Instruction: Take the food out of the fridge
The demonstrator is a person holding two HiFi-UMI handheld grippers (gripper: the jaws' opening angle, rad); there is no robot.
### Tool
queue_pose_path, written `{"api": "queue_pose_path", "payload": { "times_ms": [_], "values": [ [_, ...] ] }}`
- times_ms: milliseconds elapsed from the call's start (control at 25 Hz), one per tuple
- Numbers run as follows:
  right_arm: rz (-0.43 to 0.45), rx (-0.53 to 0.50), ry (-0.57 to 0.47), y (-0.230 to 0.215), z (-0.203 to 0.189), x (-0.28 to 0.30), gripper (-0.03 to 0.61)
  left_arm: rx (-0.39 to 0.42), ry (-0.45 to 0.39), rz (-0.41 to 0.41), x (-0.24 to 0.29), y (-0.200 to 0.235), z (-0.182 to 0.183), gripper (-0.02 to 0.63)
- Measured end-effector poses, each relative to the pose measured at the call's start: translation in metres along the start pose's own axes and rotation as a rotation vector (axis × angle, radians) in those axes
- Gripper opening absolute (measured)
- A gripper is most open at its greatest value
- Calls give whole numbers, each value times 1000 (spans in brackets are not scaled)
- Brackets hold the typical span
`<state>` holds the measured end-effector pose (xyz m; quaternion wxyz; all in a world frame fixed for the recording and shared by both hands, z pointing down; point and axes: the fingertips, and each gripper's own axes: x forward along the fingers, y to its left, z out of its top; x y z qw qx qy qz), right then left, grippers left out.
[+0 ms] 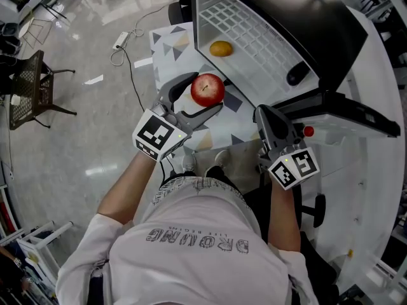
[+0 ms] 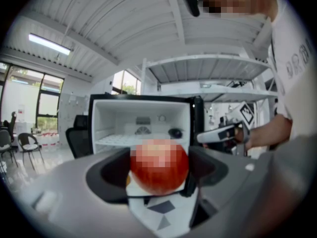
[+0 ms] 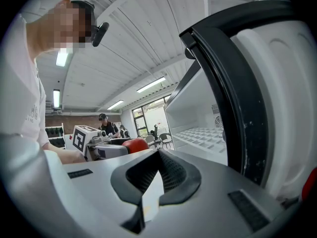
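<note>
A red apple (image 1: 207, 89) sits between the fingers of my left gripper (image 1: 206, 95), which is shut on it just outside the open fridge (image 1: 254, 37). In the left gripper view the apple (image 2: 158, 166) fills the space between the jaws, with the fridge's white interior (image 2: 143, 120) behind it. An orange fruit (image 1: 220, 48) lies on the white wire shelf, and a dark object (image 1: 297, 74) sits deeper inside. My right gripper (image 1: 267, 117) hovers by the fridge door (image 1: 346, 110); its jaws look shut, with nothing between them (image 3: 157, 155).
The fridge stands on a mat with triangle patterns (image 1: 170, 43). A power strip and cable (image 1: 121, 40) lie on the grey floor at the left, near a dark chair (image 1: 28, 88). The door's black edge (image 3: 233, 83) looms close on the right.
</note>
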<state>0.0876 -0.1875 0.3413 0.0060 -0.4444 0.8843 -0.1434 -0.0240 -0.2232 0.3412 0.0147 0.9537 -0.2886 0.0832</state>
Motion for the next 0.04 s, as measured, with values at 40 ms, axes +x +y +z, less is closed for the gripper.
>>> {"api": "queue_pose_path", "payload": {
  "times_ms": [40],
  "values": [
    [0,0,0,0,0,-1,-5,0,0,-1,1,-1,0,368]
  ]
}}
